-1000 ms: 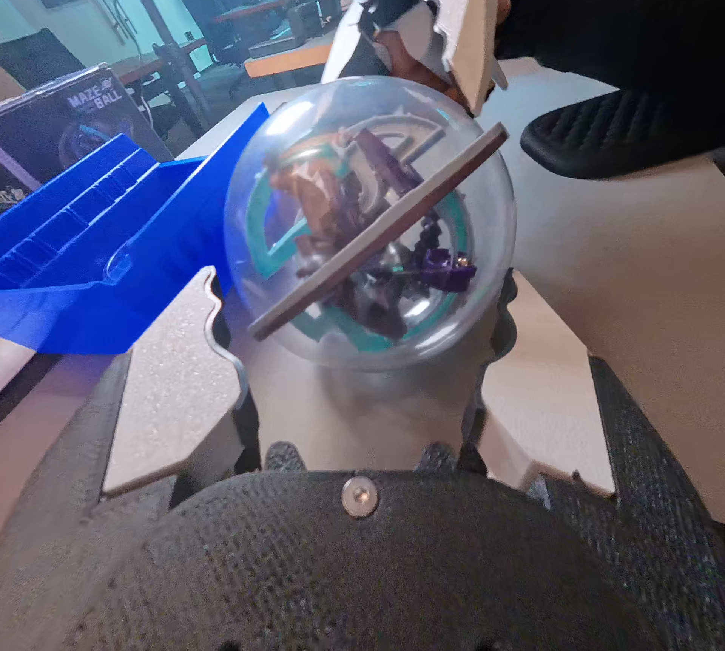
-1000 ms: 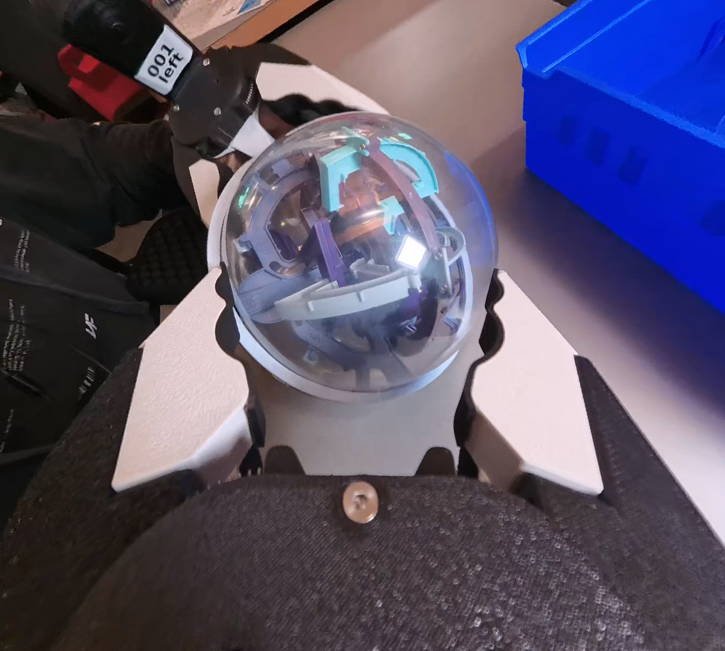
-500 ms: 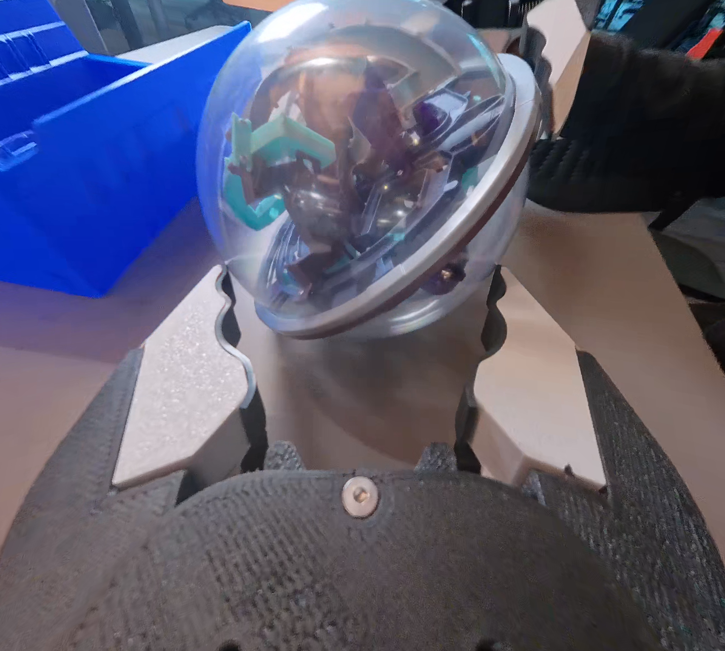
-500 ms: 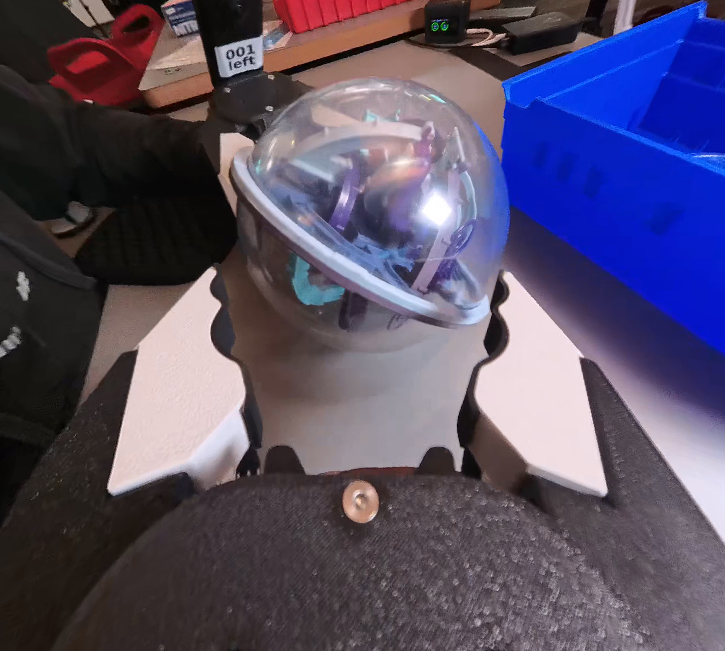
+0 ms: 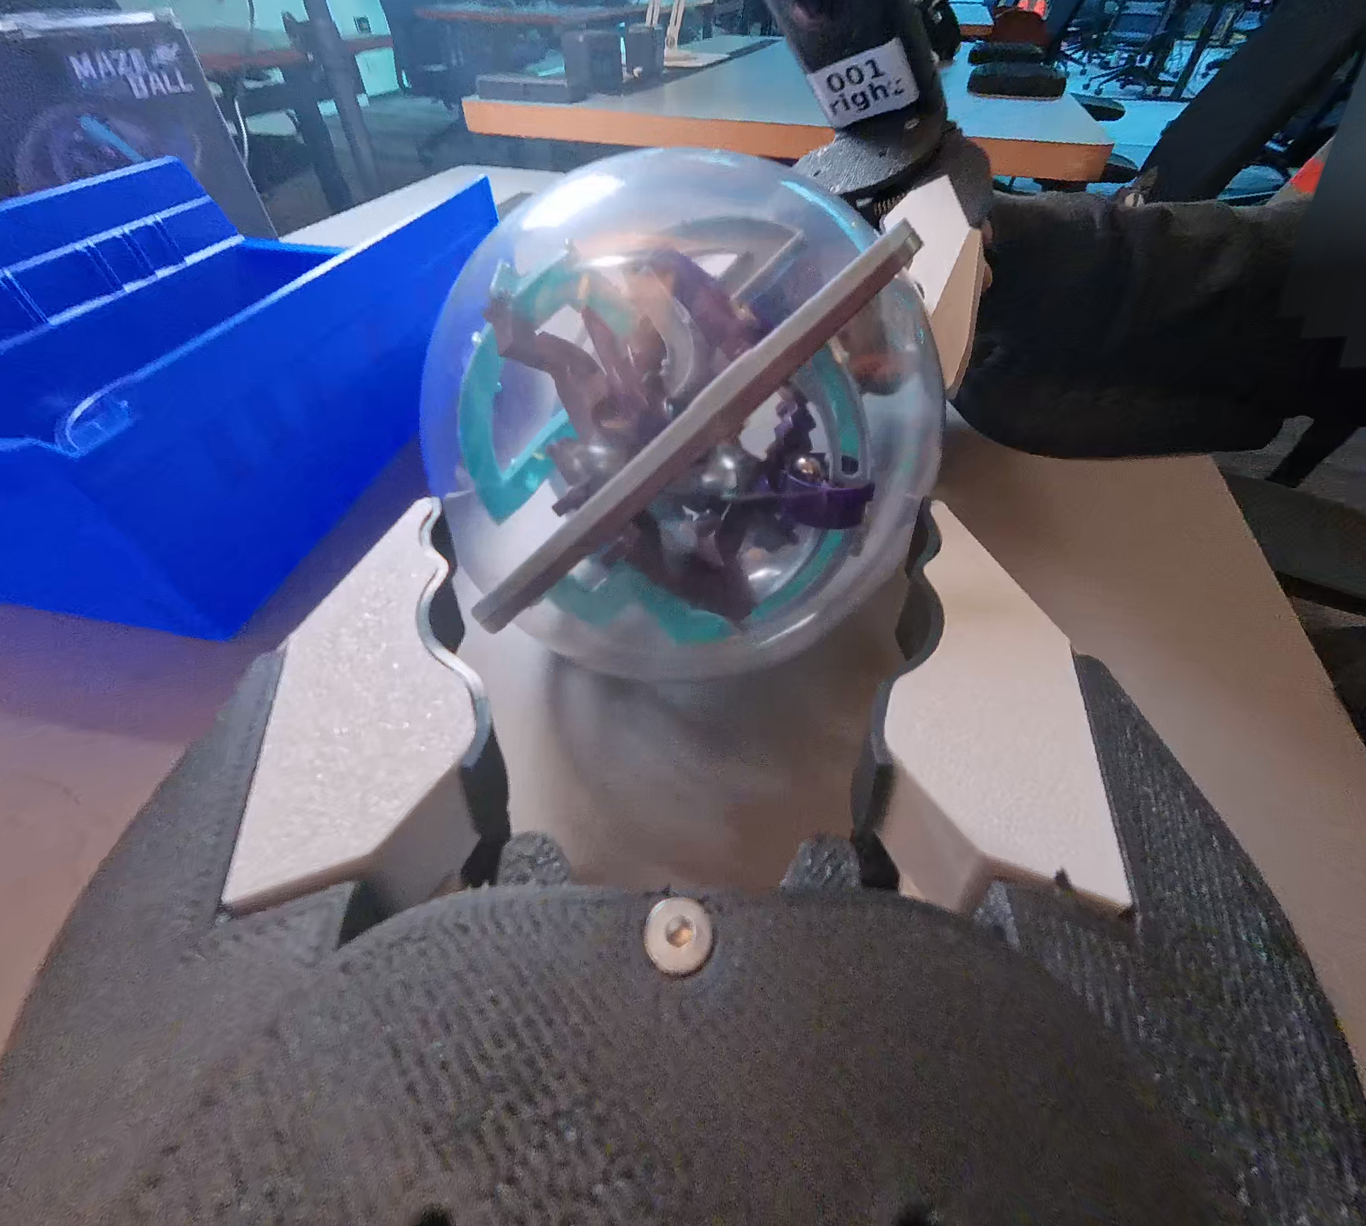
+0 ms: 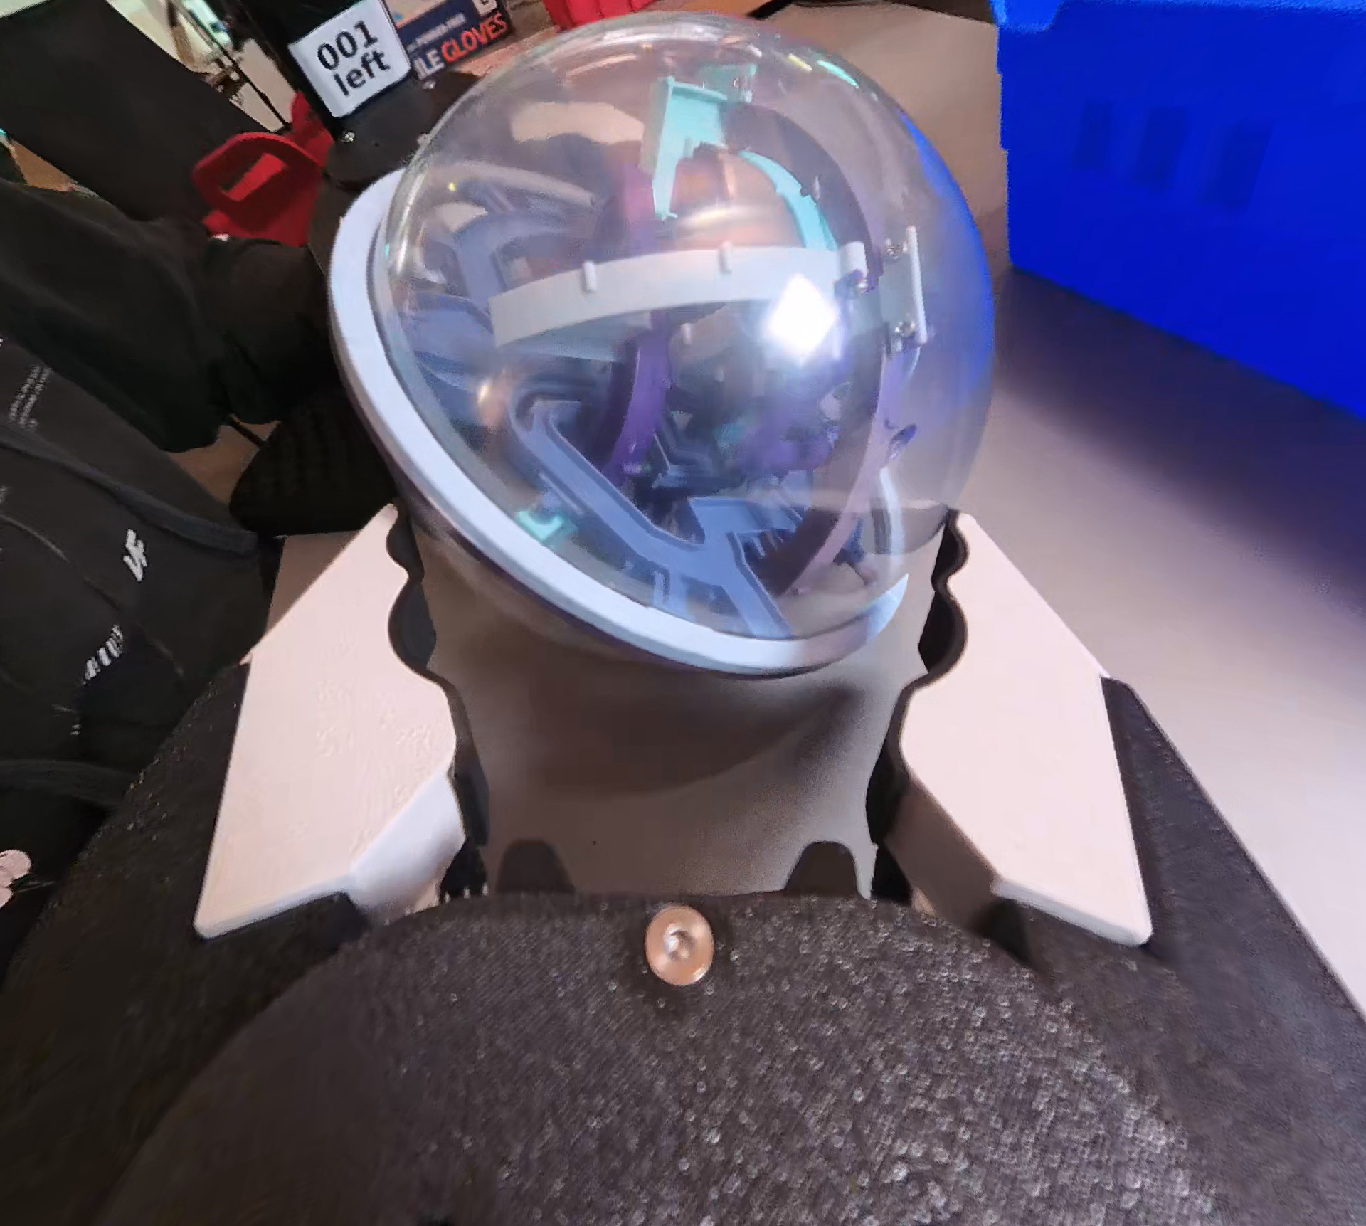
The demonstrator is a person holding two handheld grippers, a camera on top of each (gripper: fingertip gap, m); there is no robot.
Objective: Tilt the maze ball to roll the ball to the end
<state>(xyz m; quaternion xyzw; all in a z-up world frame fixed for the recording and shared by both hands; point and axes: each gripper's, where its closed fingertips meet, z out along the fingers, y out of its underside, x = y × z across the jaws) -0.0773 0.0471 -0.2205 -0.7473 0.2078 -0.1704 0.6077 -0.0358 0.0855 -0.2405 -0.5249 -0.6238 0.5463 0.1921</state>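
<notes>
Left wrist view: the left gripper (image 5: 676, 569) stands spread wide, its 2 white fingers (image 5: 355, 695) against the flanks of the clear plastic maze sphere (image 5: 680, 407), raised over the tan table (image 5: 1123, 569) beside the blue plastic bin (image 5: 185, 392); a small steel ball (image 5: 807, 470) rests on a purple track. Right wrist view: the right gripper (image 6: 676, 569) cradles the same sphere (image 6: 665, 333) equally wide from the opposite side, grey seam ring (image 6: 443, 481) slanted. In my judgement, tilts should be slow and slight, both grippers turning together.

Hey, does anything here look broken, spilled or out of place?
Nothing stands out. The maze ball is held off the table between the two hand-held grippers, its grey equator ring tilted diagonally, as the tilting task expects. The clear shell looks intact, and the blue bin sits upright beside it.
</notes>
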